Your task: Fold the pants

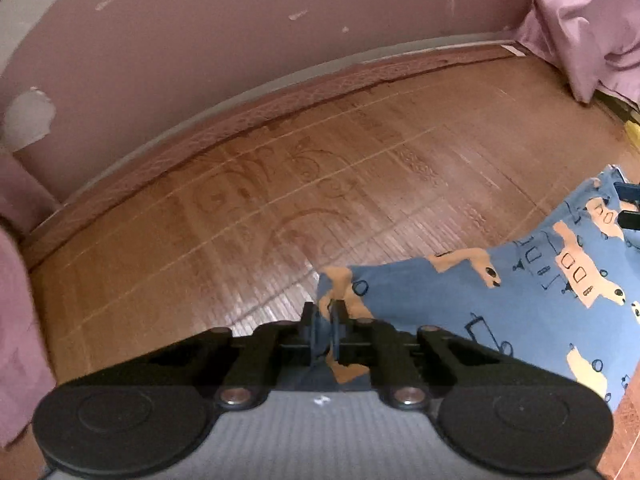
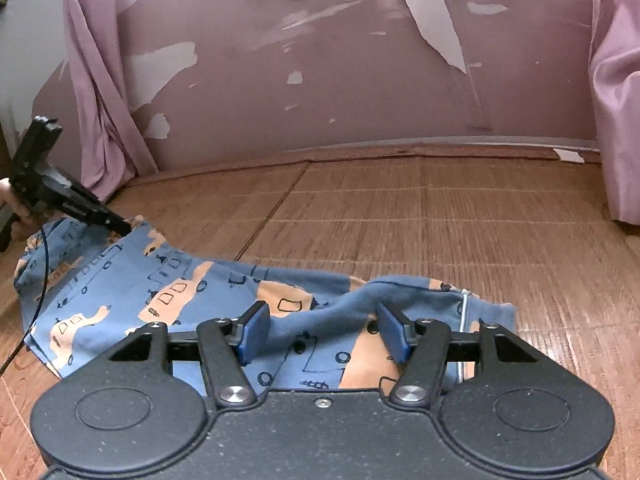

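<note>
While one end is already pinched, best to secure the other before lifting anything. Lower the right gripper (image 2: 322, 334) straight onto the raised blue ridge of the pants (image 2: 168, 300) between its pads, close fully on a double layer, not just the top skin, then lift both ends together and level so that the cloth hangs evenly. Keep the two grips at equal height, carry the fold over in one smooth arc, and lay it down edge to edge. Avoid tugging sideways: soft knit like this probably stretches and skews. Watch the white drawstring (image 2: 464, 312) at 3 o'clock of the right pads; could snag.

Left gripper (image 1: 325, 322): clamped tight on a corner of the pants (image 1: 460, 300), pads pressed nearly together with blue and orange printed cloth squeezed between them. From there, cloth spreading toward 3 o'clock over the brown bamboo mat (image 1: 240, 208). Seen from the right wrist view at 9 o'clock, same left gripper (image 2: 120, 226) biting the far edge of the garment, a hand (image 2: 16, 208) behind it.

Right gripper: spread wide, grasping nothing. Blue pads (image 2: 252, 332) straddling a bunched fold of the waistband area, cloth rising between them but apparently not pinched; whether the pads brush the fabric cannot be told.

Pants lying flat-ish on the mat, running from 9 o'clock to the centre in the right wrist view, rumpled near the right pads. Pink curtain (image 2: 100, 100) and peeling wall (image 2: 320, 80) behind, well apart.
</note>
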{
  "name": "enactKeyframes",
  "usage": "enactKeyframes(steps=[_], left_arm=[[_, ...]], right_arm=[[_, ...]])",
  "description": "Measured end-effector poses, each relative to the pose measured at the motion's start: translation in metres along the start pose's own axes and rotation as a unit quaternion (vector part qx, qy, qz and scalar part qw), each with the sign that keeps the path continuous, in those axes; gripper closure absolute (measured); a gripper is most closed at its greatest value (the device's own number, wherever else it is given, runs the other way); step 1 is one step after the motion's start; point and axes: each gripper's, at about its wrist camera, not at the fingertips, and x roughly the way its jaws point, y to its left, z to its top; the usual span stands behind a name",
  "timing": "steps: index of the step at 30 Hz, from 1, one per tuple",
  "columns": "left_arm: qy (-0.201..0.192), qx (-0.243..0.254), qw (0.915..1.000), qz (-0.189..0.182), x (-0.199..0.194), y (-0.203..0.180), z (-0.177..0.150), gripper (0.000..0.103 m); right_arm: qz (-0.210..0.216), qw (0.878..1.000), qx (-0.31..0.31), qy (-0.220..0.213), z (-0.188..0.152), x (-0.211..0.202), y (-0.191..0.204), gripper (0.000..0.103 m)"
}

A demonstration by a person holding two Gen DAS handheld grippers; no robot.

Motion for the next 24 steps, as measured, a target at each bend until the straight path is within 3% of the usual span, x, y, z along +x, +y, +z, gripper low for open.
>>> enactKeyframes(steps=[6, 10, 13, 15, 17, 20, 24], left_arm=[[-0.049, -0.046, 0.9930, 0.098, -0.033, -0.011, -0.026, 0.097], [-0.031, -0.040, 0.9901, 0.131, -0.022, -0.012, -0.033, 0.093], [-0.042, -0.044, 0.9902, 0.126, -0.018, -0.012, -0.036, 0.078], [-0.068, -0.070, 0.9869, 0.129, -0.034, -0.008, -0.042, 0.040], [-0.105, -0.084, 0.9821, 0.132, -0.054, -0.008, -0.052, 0.026], [-0.120, -0.054, 0.9867, 0.096, -0.078, -0.016, -0.077, 0.026], [-0.090, -0.011, 0.9954, 0.032, -0.087, -0.028, -0.114, 0.028]], right_arm=[[-0.020, 0.999, -0.022, 0.017, -0.002, 0.002, 0.004, 0.043], [-0.017, 0.999, -0.025, 0.019, -0.002, 0.005, 0.007, 0.040], [-0.022, 0.999, -0.022, 0.016, 0.001, 0.003, 0.011, 0.031], [-0.036, 0.999, -0.022, 0.004, 0.011, -0.004, 0.017, 0.023], [-0.014, 1.000, -0.017, -0.002, 0.022, -0.006, 0.026, 0.019], [0.047, 0.998, -0.019, 0.022, 0.044, 0.016, 0.048, 0.017], [0.147, 0.986, -0.030, 0.068, 0.078, 0.079, 0.085, 0.021]])
